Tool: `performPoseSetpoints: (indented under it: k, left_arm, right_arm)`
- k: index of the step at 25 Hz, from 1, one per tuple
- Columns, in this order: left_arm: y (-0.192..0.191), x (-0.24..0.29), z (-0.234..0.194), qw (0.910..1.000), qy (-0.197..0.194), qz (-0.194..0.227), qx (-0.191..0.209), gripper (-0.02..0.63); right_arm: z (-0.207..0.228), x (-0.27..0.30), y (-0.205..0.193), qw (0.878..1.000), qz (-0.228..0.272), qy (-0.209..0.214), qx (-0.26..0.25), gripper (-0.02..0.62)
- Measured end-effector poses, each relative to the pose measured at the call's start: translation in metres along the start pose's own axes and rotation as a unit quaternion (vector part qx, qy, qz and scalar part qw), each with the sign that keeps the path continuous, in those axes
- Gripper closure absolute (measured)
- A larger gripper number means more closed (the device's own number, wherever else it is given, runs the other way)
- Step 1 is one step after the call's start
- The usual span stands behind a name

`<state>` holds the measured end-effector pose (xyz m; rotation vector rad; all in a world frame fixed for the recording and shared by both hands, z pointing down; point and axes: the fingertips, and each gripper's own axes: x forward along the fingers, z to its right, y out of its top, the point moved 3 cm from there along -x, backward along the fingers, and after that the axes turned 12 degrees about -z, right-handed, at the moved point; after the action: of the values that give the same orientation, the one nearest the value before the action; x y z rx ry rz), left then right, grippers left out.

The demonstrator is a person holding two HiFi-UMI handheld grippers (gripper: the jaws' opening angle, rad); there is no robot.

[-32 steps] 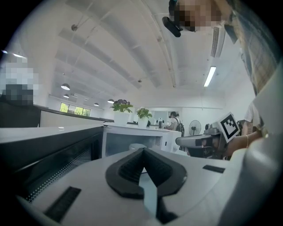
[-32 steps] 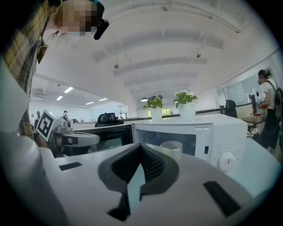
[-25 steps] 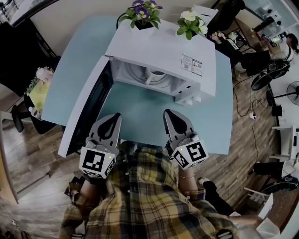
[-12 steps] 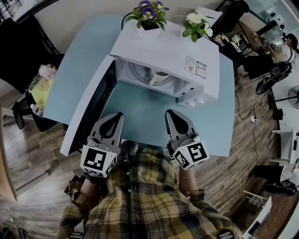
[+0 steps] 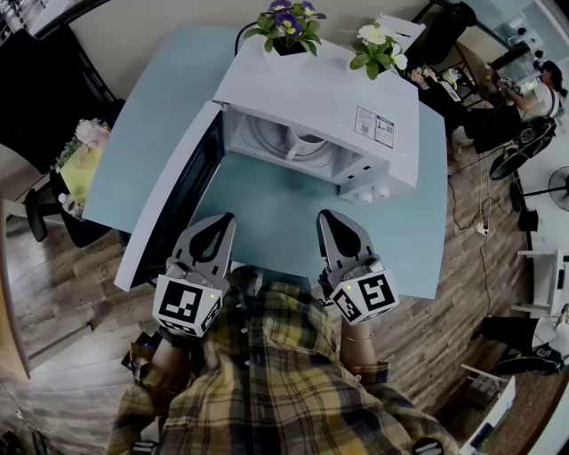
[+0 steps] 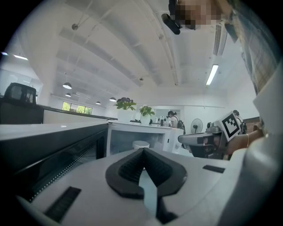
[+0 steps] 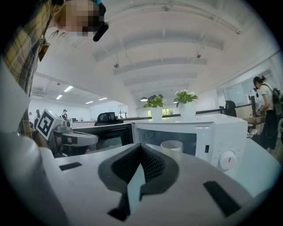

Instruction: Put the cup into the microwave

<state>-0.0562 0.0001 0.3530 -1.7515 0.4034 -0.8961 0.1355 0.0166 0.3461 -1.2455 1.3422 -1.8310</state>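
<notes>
A white cup [image 5: 307, 144] stands inside the white microwave [image 5: 338, 107], whose door [image 5: 169, 209] hangs open to the left. The same cup [image 7: 172, 146] shows in the cavity in the right gripper view, and as a pale cup [image 6: 141, 145] in the left gripper view. My left gripper [image 5: 214, 227] hovers near the table's front edge beside the open door, jaws together and empty. My right gripper [image 5: 332, 224] is level with it on the right, shut with nothing between its pads. Both point at the microwave and stay well short of it.
Two potted flowers [image 5: 287, 19] [image 5: 377, 46] sit on top of the microwave. The light blue table [image 5: 267, 213] lies bare between grippers and oven. Chairs, a fan [image 5: 558, 173] and seated people [image 5: 533, 93] are on the wooden floor to the right.
Only the head view shifts slightly, so the microwave sits a little higher and further right in it. Both grippers stay where they were and remain shut.
</notes>
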Motion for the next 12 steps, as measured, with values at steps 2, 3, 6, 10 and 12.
performPoseSetpoints:
  k: [2,3,6,10,12]
  left_arm:
    - [-0.0005,-0.0013,0.0005,1.0000,0.001,0.000,0.001,0.615]
    - [-0.0011,-0.0016,0.0006,1.0000,0.002,-0.001,0.001,0.615]
    - [-0.0015,-0.0017,0.0021,1.0000,0.002,-0.001,0.003,0.615]
    - [-0.0028,-0.0020,0.0042,1.0000,0.003,-0.003,0.002,0.615]
    - [-0.0029,-0.0018,0.0047,1.0000,0.003,-0.003,0.003,0.615]
  right_arm:
    - [-0.0015,-0.0020,-0.0010,1.000,0.002,0.000,0.000,0.594]
    - [-0.0022,-0.0027,-0.0015,1.000,0.003,0.000,0.000,0.594]
    - [-0.0028,-0.0045,-0.0038,1.000,0.004,0.001,0.002,0.594]
    - [-0.0017,-0.0064,-0.0068,1.000,0.004,0.001,0.007,0.594]
    - [-0.0016,-0.0066,-0.0080,1.000,0.004,0.002,0.008,0.594]
